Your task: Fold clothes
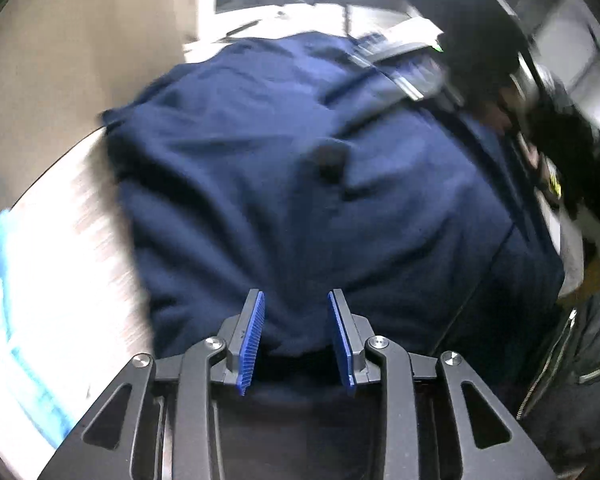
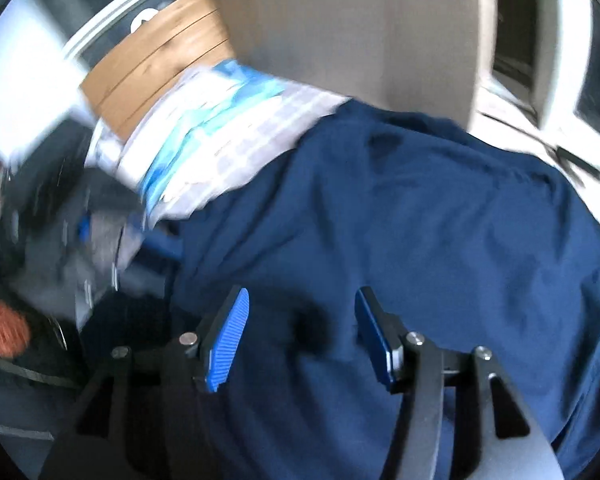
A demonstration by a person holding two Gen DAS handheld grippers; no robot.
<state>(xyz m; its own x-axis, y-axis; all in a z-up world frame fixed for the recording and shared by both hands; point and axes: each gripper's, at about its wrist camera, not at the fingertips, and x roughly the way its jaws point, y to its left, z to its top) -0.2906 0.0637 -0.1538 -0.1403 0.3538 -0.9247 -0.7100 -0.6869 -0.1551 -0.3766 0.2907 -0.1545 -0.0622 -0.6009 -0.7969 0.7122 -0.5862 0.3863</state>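
A navy blue garment (image 1: 300,160) lies rumpled over a pale table and fills the middle of both views (image 2: 420,220). My left gripper (image 1: 296,296) hovers over its near edge with its blue pads (image 1: 254,332) a narrow gap apart, and no cloth is pinched between them. My right gripper (image 2: 302,292) stands open wider above the same garment, nothing between its pads (image 2: 228,336). A small dark patch (image 1: 330,158) shows on the fabric. Both views are motion-blurred.
A white and light-blue patterned cloth (image 2: 204,128) lies beside the garment on the table (image 1: 60,280). A dark jacket with a zipper (image 1: 560,340) sits at the right. A dark sleeve (image 1: 472,32) reaches in at upper right. A wooden board (image 2: 152,72) and a beige wall (image 2: 340,20) lie beyond.
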